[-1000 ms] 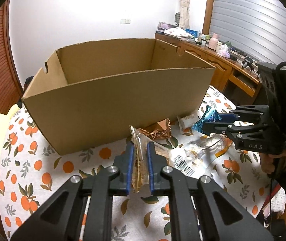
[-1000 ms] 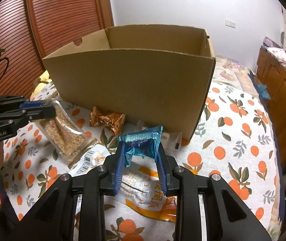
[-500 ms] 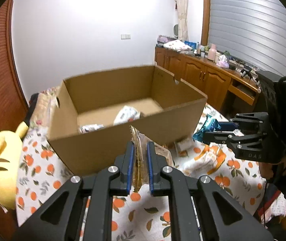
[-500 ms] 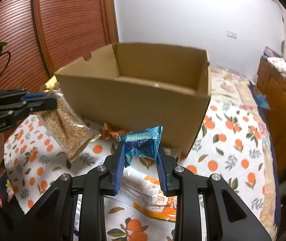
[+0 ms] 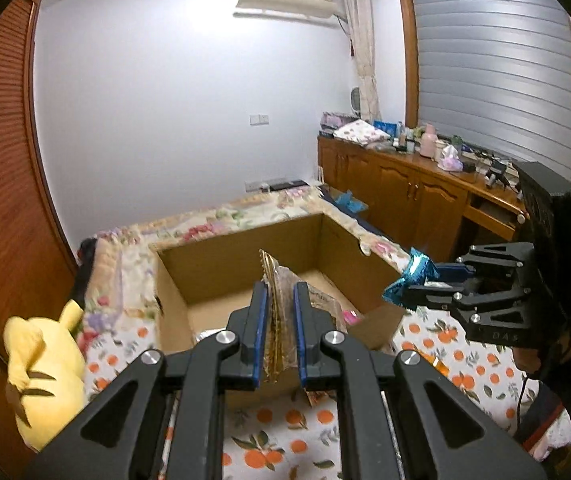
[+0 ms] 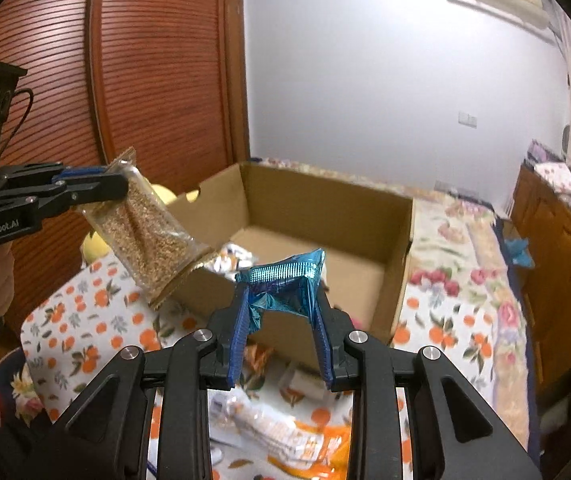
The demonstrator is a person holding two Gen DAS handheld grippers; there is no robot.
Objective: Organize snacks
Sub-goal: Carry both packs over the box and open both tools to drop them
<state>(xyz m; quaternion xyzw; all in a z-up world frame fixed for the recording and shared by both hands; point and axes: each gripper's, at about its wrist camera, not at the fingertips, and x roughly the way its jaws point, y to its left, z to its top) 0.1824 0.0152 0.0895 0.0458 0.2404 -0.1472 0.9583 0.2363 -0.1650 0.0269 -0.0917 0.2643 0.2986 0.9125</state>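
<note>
An open cardboard box [image 5: 221, 268] [image 6: 317, 208] stands on the orange-print tablecloth. My left gripper [image 5: 279, 300] is shut on a clear bag of brown grain snack [image 5: 281, 320], held high above the box's near wall; the bag hangs in the right wrist view [image 6: 149, 232], over the box's left corner. My right gripper [image 6: 281, 300] is shut on a blue foil snack [image 6: 285, 286], held above the box's near wall; the foil snack shows in the left wrist view [image 5: 411, 276], by the box's right wall. Wrapped snacks [image 6: 233, 260] lie inside the box.
Loose packets, one orange and white [image 6: 285, 436], lie on the cloth [image 6: 85, 332] in front of the box. A yellow plush toy [image 5: 41, 364] sits at the left. Wooden cabinets [image 5: 405, 196] line the right wall. A wooden shutter door [image 6: 145, 72] is at the left.
Both grippers have risen with their snacks from table level to above the box rim, and moved toward the box opening. The box interior has come into view.
</note>
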